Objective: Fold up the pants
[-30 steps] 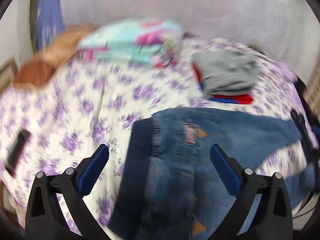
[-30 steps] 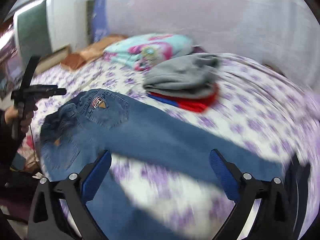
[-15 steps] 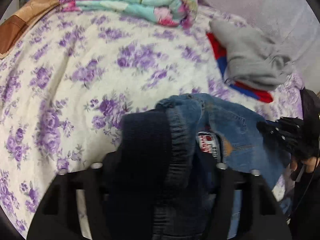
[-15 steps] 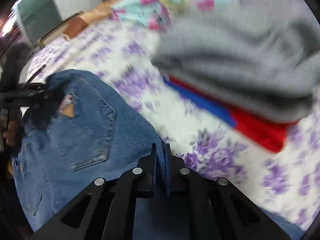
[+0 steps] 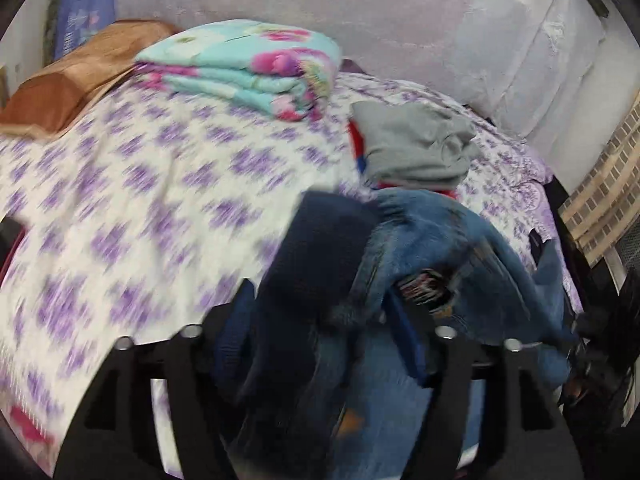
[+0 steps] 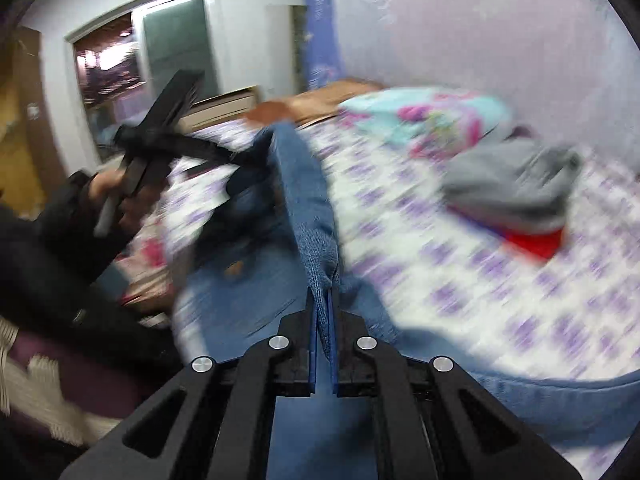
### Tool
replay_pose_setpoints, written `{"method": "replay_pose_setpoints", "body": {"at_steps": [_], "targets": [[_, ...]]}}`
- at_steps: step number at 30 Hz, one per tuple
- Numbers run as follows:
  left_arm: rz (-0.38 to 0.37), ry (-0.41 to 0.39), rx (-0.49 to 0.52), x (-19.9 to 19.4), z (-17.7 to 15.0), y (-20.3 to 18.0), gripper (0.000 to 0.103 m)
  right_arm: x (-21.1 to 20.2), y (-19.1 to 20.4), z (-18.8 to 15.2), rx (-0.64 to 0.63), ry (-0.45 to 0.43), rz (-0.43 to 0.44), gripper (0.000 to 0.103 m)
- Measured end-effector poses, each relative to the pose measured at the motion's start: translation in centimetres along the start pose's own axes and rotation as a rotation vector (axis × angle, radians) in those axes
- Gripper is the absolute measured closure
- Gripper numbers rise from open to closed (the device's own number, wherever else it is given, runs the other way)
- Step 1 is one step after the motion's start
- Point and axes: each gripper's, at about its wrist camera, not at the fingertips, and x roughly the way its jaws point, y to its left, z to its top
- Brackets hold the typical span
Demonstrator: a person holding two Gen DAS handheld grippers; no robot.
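Jeans (image 6: 308, 216) hang lifted off the bed (image 5: 168, 184), gripped at both ends: the left gripper (image 5: 320, 332) is clenched on the bunched waistband, the right gripper (image 6: 322, 320) pinches a denim edge flat between its fingers (image 6: 310, 340). The step looks like raising and spreading the pants; next they likely need laying flat, leg over leg. Only the right view shows the left hand (image 6: 120, 200) on its handle; the left view shows the waist patch and the grey pile (image 5: 416, 148) behind

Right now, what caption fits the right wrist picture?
Right gripper pinches jeans lifted above the floral bed.
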Motion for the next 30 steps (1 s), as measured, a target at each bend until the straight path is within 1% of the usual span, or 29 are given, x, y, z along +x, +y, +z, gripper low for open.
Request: {"method": "replay_pose_setpoints", "body": {"at_steps": [2, 3, 4, 5, 8, 10, 11, 14, 15, 16, 17, 18, 19, 20, 22, 23, 24, 25, 26, 28, 29, 30], "targets": [[-0.005, 0.003, -0.015, -1.7, -2.0, 0.7, 0.022, 1.8, 1.0, -3.2, 0.035, 0.036, 0.037, 0.098], [-0.002, 0.006, -0.020, -2.6, -3.2, 1.0, 0.020, 2.7, 0.9, -4.5, 0.070, 0.045, 0.049, 0.098], [-0.009, 0.009, -0.025, -3.1, -4.0, 1.1, 0.018, 3.8, 0.4, -5.9, 0.133, 0.048, 0.070, 0.098], [-0.026, 0.017, -0.035, -3.5, -5.2, 1.2, 0.017, 4.4, 0.0, -6.9, 0.173, 0.039, 0.080, 0.098], [-0.109, 0.062, -0.075, -3.4, -7.2, 0.2, 0.016, 5.0, -0.6, -8.3, 0.221, -0.008, 0.095, 0.098], [-0.160, 0.074, -0.073, -3.0, -7.8, -1.2, 0.014, 4.8, -0.8, -8.0, 0.225, -0.027, 0.094, 0.098], [-0.161, 0.076, -0.070, -2.6, -7.8, -1.7, 0.013, 4.8, -0.8, -8.0, 0.221, -0.032, 0.091, 0.098], [-0.168, 0.107, -0.093, -0.6, -7.7, -2.9, 0.012, 4.5, 0.0, -7.9, 0.202, -0.033, 0.080, 0.098], [-0.164, 0.119, -0.121, -0.1, -7.5, -3.0, 0.012, 4.5, 0.0, -8.1, 0.200, -0.032, 0.081, 0.098], [-0.176, 0.130, -0.159, 0.5, -7.2, -2.8, 0.012, 4.5, 0.0, -8.2, 0.199, -0.029, 0.083, 0.097], [-0.210, 0.141, -0.197, 1.0, -6.7, -2.8, 0.011, 4.6, 0.0, -8.3, 0.193, -0.028, 0.083, 0.097], [-0.211, 0.143, -0.209, 1.3, -6.2, -2.9, 0.010, 4.6, 0.1, -8.5, 0.188, -0.026, 0.081, 0.097], [-0.186, 0.136, -0.210, 1.7, -5.5, -3.0, 0.007, 4.6, 0.2, -8.7, 0.182, -0.025, 0.079, 0.097], [-0.164, 0.132, -0.202, 2.1, -5.0, -3.1, 0.005, 4.6, 0.3, -8.8, 0.177, -0.024, 0.078, 0.097], [-0.113, 0.140, -0.214, 3.3, -4.1, -2.7, 0.007, 4.6, 0.3, -8.9, 0.178, -0.029, 0.079, 0.097], [-0.120, 0.127, -0.247, 3.7, -3.9, -2.0, 0.021, 4.5, 0.3, -9.0, 0.181, -0.034, 0.081, 0.097], [-0.107, 0.107, -0.254, 3.7, -3.7, -1.6, 0.040, 4.4, 0.4, -8.9, 0.181, -0.039, 0.080, 0.097], [-0.098, 0.085, -0.227, 3.3, -3.2, -1.4, 0.061, 4.2, 0.6, -8.6, 0.169, -0.043, 0.071, 0.097], [-0.113, 0.070, -0.214, 2.9, -2.9, -1.2, 0.067, 4.0, 0.8, -8.3, 0.154, -0.052, 0.066, 0.098], [-0.113, 0.017, -0.193, 1.4, -2.4, -1.0, 0.071, 2.6, 1.5, -6.7, 0.111, -0.098, 0.059, 0.098], [-0.107, -0.022, -0.161, 0.2, -2.2, -1.2, 0.074, 1.8, 1.9, -5.8, 0.090, -0.125, 0.061, 0.098], [-0.099, -0.040, -0.141, -0.3, -2.2, -1.2, 0.074, 1.1, 2.4, -5.0, 0.071, -0.146, 0.068, 0.098]]}}
